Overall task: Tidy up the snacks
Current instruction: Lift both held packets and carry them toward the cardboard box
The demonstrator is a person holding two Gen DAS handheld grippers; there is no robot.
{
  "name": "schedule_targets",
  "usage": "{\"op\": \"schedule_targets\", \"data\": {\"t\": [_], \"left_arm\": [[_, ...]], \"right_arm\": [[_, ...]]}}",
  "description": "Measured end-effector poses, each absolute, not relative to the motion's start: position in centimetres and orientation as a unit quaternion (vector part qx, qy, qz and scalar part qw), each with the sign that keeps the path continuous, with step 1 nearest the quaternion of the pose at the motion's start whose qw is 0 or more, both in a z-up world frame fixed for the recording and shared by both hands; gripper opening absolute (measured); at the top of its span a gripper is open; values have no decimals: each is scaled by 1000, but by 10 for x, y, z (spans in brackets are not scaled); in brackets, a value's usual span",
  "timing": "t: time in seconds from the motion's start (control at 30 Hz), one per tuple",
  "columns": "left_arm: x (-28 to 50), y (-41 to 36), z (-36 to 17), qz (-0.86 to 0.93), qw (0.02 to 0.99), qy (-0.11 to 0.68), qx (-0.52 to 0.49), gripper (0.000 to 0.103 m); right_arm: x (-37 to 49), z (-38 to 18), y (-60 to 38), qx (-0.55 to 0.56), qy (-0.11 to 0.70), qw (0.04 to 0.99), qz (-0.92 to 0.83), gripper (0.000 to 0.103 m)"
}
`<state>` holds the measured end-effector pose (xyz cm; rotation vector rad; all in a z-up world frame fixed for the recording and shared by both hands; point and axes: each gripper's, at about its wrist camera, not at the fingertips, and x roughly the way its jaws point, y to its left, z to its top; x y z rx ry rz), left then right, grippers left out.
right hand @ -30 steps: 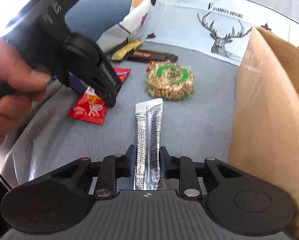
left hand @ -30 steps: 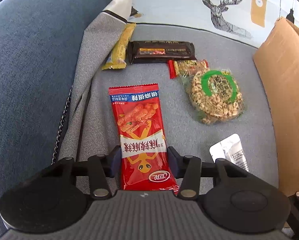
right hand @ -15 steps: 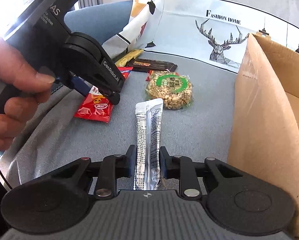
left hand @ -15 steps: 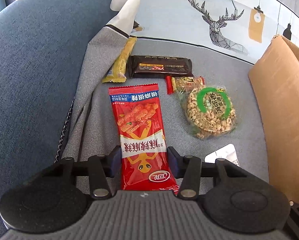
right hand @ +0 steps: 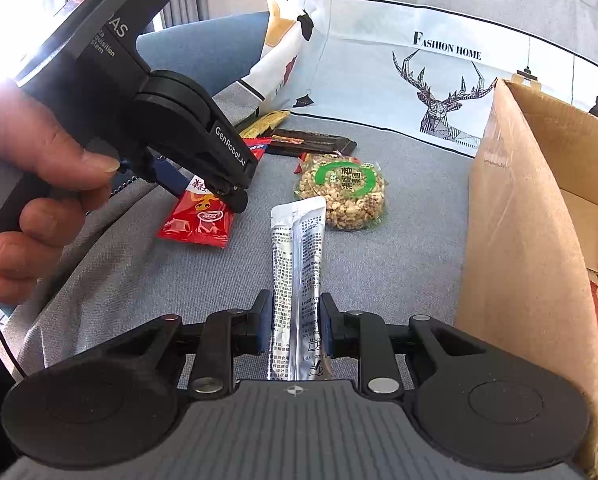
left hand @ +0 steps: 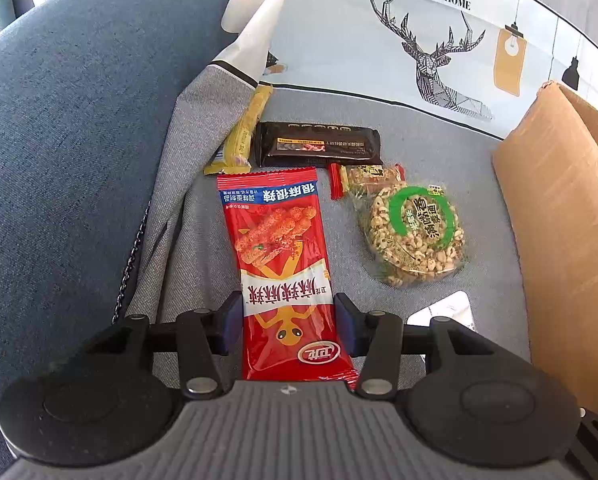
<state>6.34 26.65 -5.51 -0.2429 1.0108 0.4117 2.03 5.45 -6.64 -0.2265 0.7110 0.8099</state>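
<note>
The left claw (left hand: 287,322) is clamped on the long red snack packet (left hand: 281,264) at centre frame; just beyond its far end lie a yellow wrapped bar (left hand: 245,134) and a dark brown wrapped bar (left hand: 319,146). The right claw (right hand: 295,328) grips a narrow silver sachet (right hand: 297,264). A round clear pack of puffed grain (right hand: 345,192) lies just past its tip, with the open cardboard box (right hand: 515,240) filling the right.

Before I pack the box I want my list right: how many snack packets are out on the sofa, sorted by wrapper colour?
Red: 2, the long red packet and the small red-ended one
Yellow: 1
Dark brown: 1
Clear with green ring: 1
Silver: 1
Total: 6
</note>
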Motion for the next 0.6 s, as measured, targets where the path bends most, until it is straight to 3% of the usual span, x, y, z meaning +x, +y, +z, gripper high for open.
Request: {"op": "schedule_targets", "data": {"t": [0.6], "left_arm": [[55,248,-17,184,882,419,-114,52]], "right_arm": [[6,-17,43,-86,274,878,384,25]]}}
